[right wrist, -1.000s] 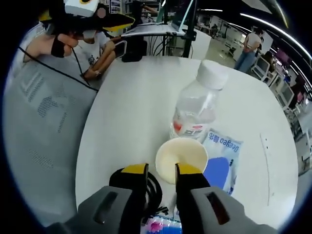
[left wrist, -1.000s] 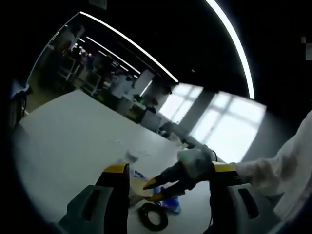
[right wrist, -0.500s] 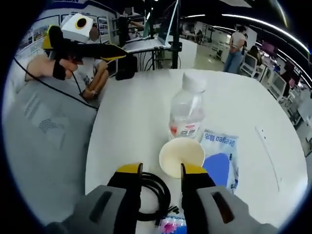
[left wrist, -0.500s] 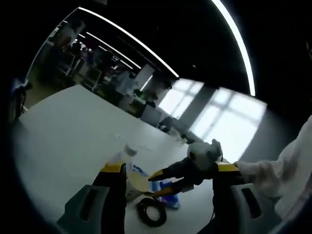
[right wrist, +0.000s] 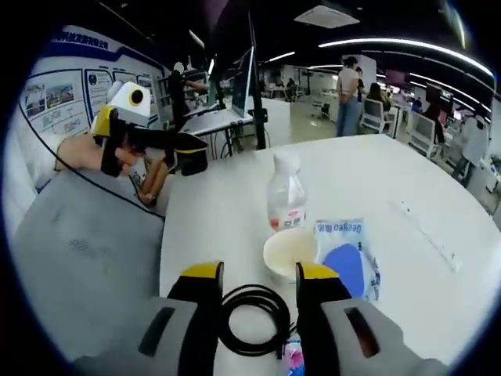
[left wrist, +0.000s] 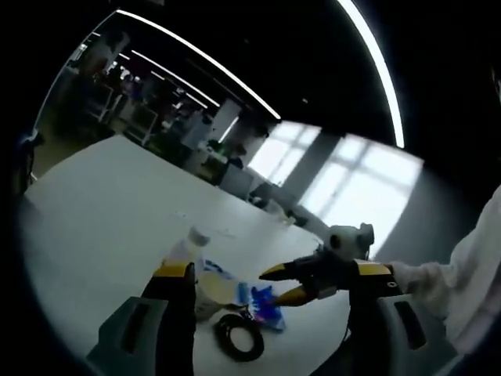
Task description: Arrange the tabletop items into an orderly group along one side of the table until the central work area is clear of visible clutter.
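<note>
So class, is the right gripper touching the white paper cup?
Apart. In the right gripper view the open fingers sit back from the white paper cup, bare table between.

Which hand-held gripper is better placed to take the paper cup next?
Probably the right hand-held gripper: its open jaws point at the paper cup just ahead. The left hand-held gripper is raised off to the side.

Open-plan office: desks with monitors (right wrist: 239, 82), wall posters (right wrist: 59, 94), ceiling striplights (left wrist: 196, 55).
</note>
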